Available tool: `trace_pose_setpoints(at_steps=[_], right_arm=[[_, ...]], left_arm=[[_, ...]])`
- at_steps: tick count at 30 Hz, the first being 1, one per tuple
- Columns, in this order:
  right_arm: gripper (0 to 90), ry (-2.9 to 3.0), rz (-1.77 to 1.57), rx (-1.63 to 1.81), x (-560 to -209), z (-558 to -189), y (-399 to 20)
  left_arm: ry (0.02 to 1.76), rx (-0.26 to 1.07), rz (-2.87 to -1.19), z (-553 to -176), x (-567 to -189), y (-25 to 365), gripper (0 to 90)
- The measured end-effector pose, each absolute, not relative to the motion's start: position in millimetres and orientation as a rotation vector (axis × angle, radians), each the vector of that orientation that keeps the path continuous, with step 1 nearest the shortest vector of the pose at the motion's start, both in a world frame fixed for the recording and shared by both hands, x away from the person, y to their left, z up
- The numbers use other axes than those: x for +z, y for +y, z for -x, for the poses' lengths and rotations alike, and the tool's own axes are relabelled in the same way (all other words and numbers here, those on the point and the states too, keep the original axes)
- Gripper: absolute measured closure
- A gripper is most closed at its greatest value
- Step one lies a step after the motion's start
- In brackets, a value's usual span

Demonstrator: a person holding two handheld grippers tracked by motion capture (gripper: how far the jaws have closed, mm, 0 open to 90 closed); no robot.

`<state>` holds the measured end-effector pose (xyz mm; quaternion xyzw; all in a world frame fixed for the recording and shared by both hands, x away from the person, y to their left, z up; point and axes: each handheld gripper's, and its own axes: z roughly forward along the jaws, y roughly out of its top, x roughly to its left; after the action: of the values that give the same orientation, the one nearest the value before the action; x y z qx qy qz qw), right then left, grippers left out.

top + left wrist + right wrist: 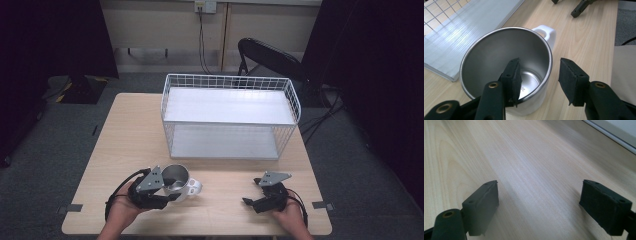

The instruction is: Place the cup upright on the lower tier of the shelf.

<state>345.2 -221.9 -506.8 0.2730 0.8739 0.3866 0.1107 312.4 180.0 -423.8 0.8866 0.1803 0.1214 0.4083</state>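
A steel mug (176, 179) with a white handle (546, 32) stands upright on the wooden table (131, 134), near its front left. My left gripper (173, 193) is open and straddles the mug's near wall: in the left gripper view (539, 66) one jaw is inside the mug (499, 57) against the wall, the other outside with a gap. My right gripper (250, 191) rests open near the front right, nothing between its pads (484, 200), bare table (536, 157) beneath it.
A white wire rack (230, 115) with two solid shelves stands at the table's middle back, its lower shelf (461, 30) just beyond the mug. A black chair (270, 55) sits behind the table. Bare tabletop lies between the two grippers.
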Motion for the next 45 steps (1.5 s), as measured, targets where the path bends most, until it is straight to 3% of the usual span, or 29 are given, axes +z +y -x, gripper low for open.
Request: trace_pose_setpoints(at_steps=[7,12,45], right_arm=[[14.4,2.568,-0.803,1.136,-506.8,-345.0,-222.0],[14.4,2.567,-0.803,1.137,-506.8,-344.9,-222.0],[14.4,2.568,-0.803,1.136,-506.8,-344.9,-222.0]], left_arm=[[0.454,0.297,-2.258,-315.7,-430.0,178.4,61.3],[0.425,0.305,-2.244,-316.0,-436.7,175.2,79.8],[0.432,0.326,-2.245,-321.5,-433.9,167.7,82.2]])
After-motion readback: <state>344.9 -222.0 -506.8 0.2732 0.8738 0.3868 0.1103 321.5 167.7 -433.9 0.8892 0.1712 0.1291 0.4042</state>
